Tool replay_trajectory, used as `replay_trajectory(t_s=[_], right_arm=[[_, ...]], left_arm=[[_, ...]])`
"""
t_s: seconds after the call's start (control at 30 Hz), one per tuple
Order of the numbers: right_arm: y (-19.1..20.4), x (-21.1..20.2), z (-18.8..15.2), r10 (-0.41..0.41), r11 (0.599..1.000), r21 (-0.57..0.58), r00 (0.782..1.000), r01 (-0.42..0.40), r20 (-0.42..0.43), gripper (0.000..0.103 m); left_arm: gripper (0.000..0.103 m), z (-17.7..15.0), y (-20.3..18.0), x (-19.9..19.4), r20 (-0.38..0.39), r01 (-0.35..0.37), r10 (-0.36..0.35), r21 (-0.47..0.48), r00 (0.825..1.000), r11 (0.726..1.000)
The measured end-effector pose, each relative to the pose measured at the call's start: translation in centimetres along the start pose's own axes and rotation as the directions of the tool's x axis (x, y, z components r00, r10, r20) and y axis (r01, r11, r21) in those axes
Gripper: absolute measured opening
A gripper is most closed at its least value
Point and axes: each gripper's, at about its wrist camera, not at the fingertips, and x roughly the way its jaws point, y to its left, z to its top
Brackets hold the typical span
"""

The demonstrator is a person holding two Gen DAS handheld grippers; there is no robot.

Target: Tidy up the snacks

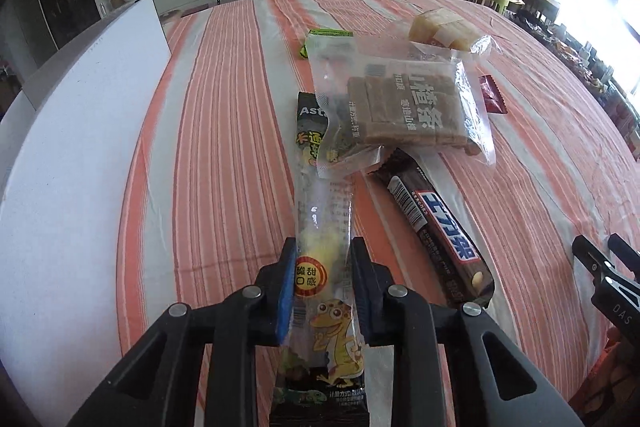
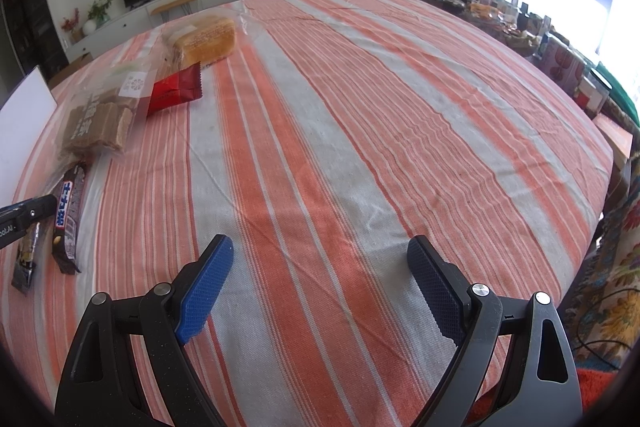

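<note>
Candy stick (image 1: 320, 267) clamped in L gripper (image 1: 322, 259), long axis running straight away w/ far end under the bag (image 1: 400, 107); R gripper (image 2: 320, 267) gapes empty, well off right.

Left wrist view: long snack packet (image 1: 320, 267) runs up frame centre on the tablecloth (image 1: 224, 131), far end under the clear bag of bars (image 1: 404, 111). Chocolate bar (image 1: 436, 231) lies right of packet. Bread pack (image 1: 444, 29) upper right, behind bag. White board (image 1: 80, 131) at left.
</note>
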Motion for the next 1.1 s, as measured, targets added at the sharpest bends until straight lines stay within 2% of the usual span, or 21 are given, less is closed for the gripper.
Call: replay_trajectory(t_s=[0.13, 0.2, 0.27, 0.3, 0.4, 0.47, 0.5, 0.57, 0.63, 1.1], right_arm=[[0.1, 0.1, 0.1, -0.001, 1.000, 0.001, 1.000, 0.001, -0.001, 0.092], [0.2, 0.2, 0.1, -0.003, 1.000, 0.001, 1.000, 0.003, -0.002, 0.092], [0.2, 0.2, 0.1, -0.002, 1.000, 0.000, 1.000, 0.002, -0.003, 0.092], [0.2, 0.2, 0.1, -0.002, 1.000, 0.000, 1.000, 0.002, -0.003, 0.092], [0.2, 0.2, 0.1, 0.000, 1.000, 0.000, 1.000, 0.000, -0.002, 0.092], [0.3, 0.2, 0.1, 0.000, 1.000, 0.000, 1.000, 0.000, -0.002, 0.092], [0.2, 0.2, 0.1, 0.000, 1.000, 0.000, 1.000, 0.000, -0.002, 0.092], [0.3, 0.2, 0.1, 0.000, 1.000, 0.000, 1.000, 0.000, -0.002, 0.092], [0.2, 0.2, 0.1, 0.000, 1.000, 0.000, 1.000, 0.000, -0.002, 0.093], [0.2, 0.2, 0.1, 0.000, 1.000, 0.001, 1.000, 0.000, -0.002, 0.093]], left_arm=[[0.026, -2.8, 1.0, -1.9, 0.010, -0.033, 0.033, -0.022, 0.999, 0.999], [0.038, -3.4, 1.5, -2.0, 0.011, -0.041, 0.042, -0.047, 0.999, 0.998], [0.076, -3.5, 2.0, -1.7, 0.010, -0.039, 0.040, -0.063, 0.999, 0.997], [0.081, -3.3, 2.1, -1.4, 0.010, -0.042, 0.043, -0.069, 0.999, 0.997], [0.083, -2.7, 2.1, -0.5, 0.001, -0.033, 0.034, -0.060, 0.999, 0.998], [0.091, -2.3, 1.6, -0.1, 0.017, -0.045, 0.046, -0.026, 0.999, 0.999], [0.093, -2.1, 1.6, 0.0, 0.028, -0.051, 0.051, -0.025, 0.998, 0.998], [0.102, -1.8, 2.0, 0.5, 0.032, -0.048, 0.049, -0.042, 0.998, 0.998], [0.103, -1.8, 2.8, 0.7, 0.048, -0.033, 0.036, -0.071, 0.998, 0.997], [0.103, -1.8, 2.6, 0.7, 0.053, -0.039, 0.043, -0.066, 0.998, 0.997]])
